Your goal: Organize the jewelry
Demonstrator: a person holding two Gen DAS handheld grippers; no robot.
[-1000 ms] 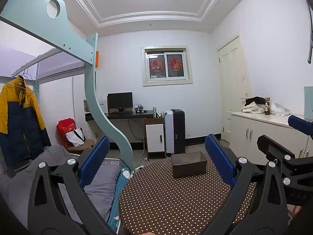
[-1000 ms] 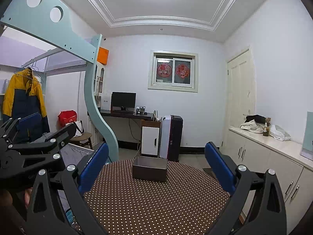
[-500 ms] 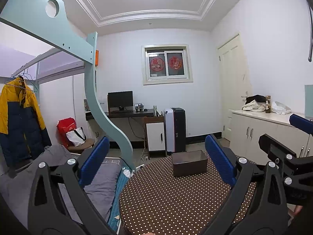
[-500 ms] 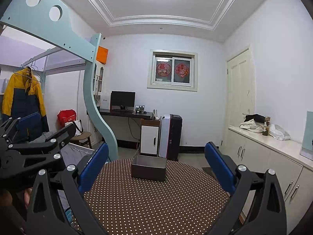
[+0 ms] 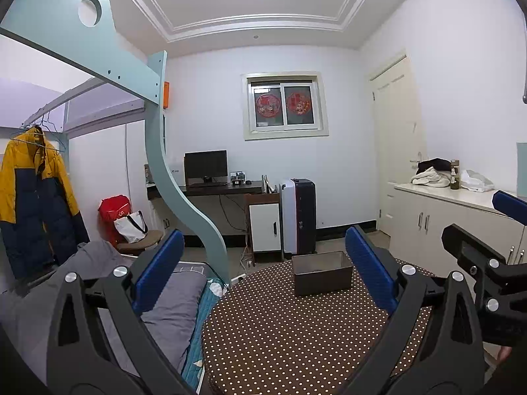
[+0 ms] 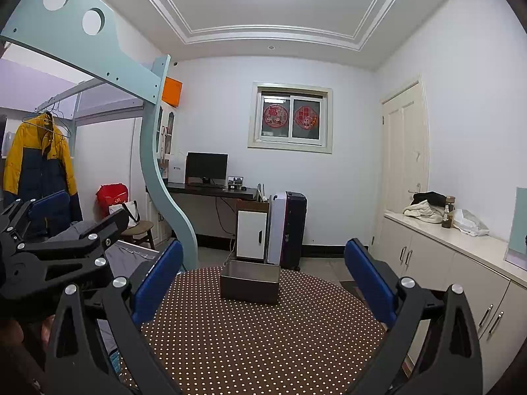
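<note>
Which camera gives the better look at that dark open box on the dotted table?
The right wrist view: the dark rectangular open box sits central and unobstructed. The left wrist view shows it right of centre, close beside a blue finger.

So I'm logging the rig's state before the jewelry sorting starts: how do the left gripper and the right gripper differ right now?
The left gripper hangs over the table's left edge, partly above the bed; the right gripper sits squarely over the table. From the left gripper the box appears right of centre; from the right gripper it is centred. Both have fingers wide open, empty, and aimed at the box.
</note>
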